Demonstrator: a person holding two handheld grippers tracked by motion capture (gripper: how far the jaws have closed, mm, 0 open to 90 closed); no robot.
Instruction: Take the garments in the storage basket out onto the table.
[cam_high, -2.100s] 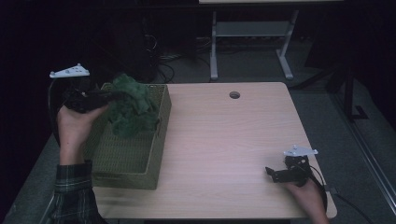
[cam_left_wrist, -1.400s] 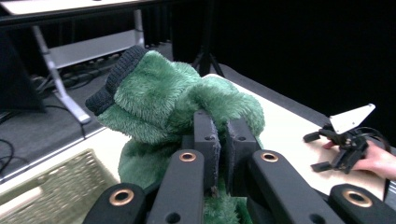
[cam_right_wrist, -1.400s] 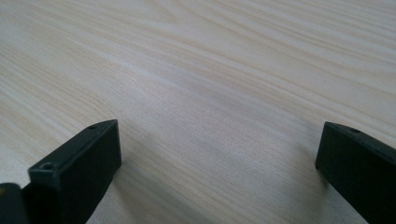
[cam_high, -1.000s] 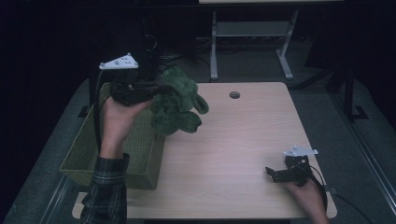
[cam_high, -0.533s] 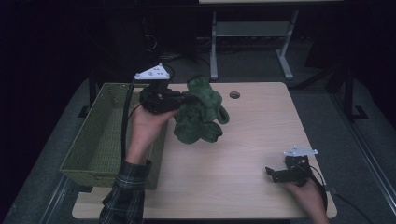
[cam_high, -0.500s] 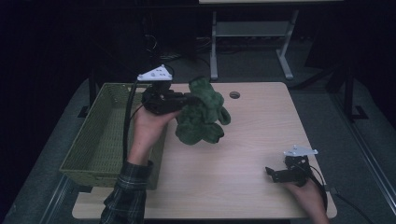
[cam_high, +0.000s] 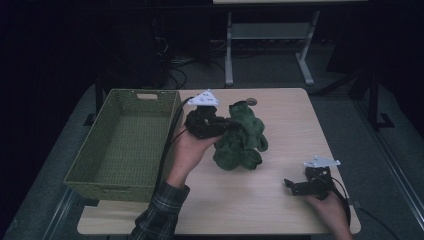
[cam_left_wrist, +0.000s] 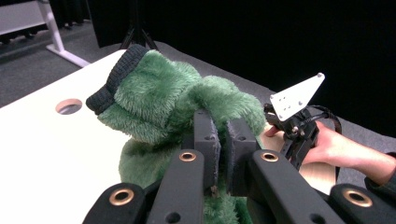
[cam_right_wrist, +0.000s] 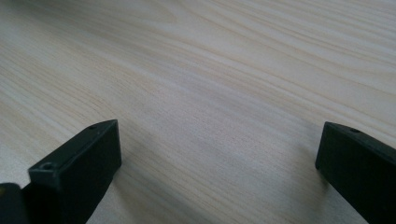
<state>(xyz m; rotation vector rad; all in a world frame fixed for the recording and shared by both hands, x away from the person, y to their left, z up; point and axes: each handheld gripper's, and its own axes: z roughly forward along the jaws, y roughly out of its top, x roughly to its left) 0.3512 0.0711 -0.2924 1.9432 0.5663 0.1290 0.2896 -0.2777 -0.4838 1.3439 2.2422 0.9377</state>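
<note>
A fuzzy green garment (cam_high: 242, 140) with a dark ribbed cuff (cam_left_wrist: 116, 77) hangs over the middle of the light wooden table (cam_high: 290, 120). My left gripper (cam_high: 226, 123) comes at it from the left and is shut on a fold of it. In the left gripper view the two jaws (cam_left_wrist: 223, 135) stand almost together with green pile pinched between them. The garment's lower folds sit at or just above the tabletop; I cannot tell whether they touch. My right gripper (cam_high: 291, 185) rests low at the table's front right, open, with bare wood between its jaws (cam_right_wrist: 217, 149).
A green wicker basket (cam_high: 90, 150) stands on the table's left side with nothing in it. A round cable hole (cam_high: 251, 101) sits near the far edge, just behind the garment. The right gripper (cam_left_wrist: 292, 119) and its hand lie beyond the garment. Dark floor and a white stand lie past the table.
My left hand has carried the green garment from above the basket rightward and down to the middle of the table. The right gripper has stayed where it was.
</note>
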